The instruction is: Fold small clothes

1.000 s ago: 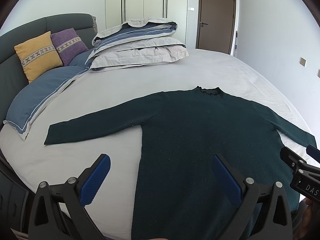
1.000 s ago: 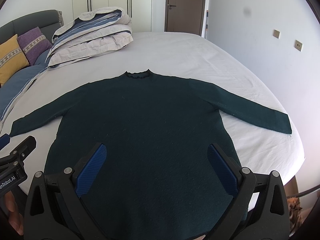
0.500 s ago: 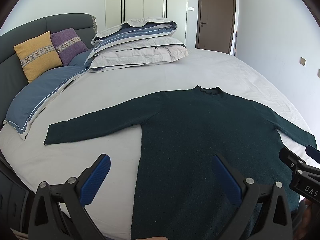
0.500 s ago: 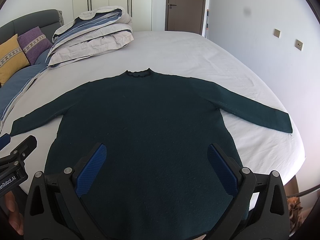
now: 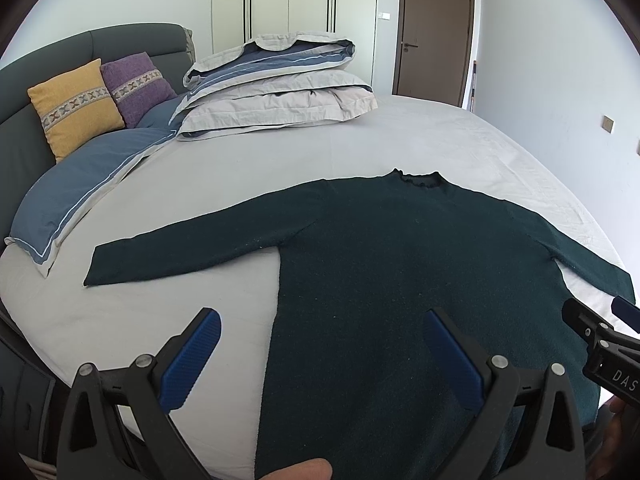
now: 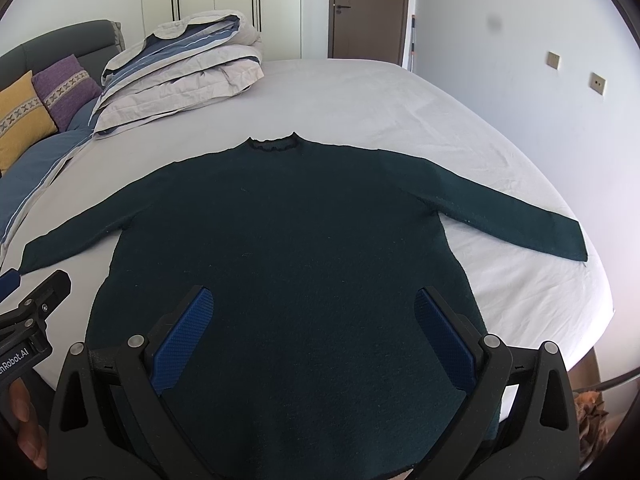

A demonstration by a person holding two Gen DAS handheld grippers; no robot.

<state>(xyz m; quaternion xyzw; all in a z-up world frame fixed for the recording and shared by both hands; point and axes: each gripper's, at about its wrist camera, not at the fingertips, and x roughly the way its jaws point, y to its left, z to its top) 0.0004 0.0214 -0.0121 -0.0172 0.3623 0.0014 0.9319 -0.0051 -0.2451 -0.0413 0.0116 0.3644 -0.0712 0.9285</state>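
While nothing is folded yet, the dark green sweater (image 6: 288, 240) lies flat and face-up on the bed (image 6: 360, 92), filling the centre and lower half of both views, collar toward the top of the frame and hem at the bottom edge nearest the tools. Its long axis runs straight away from both grippers, with the sleeves stretched out to either side. The left gripper (image 5: 320, 354) hangs above the garment's left side seam, one blue pad over bare sheet and the other over knit; its jaws stand wide apart and hold nothing. The right gripper (image 6: 314, 328) sits over the lower middle of the body, jaws equally spread and empty. The left sleeve (image 5: 192, 250) reaches toward the left of the frame, so the left hand looks nearer to it, while the right sleeve (image 6: 512, 216) points to the right edge, closer to the right tool. A first fold probably calls for each side to take its own sleeve inward.
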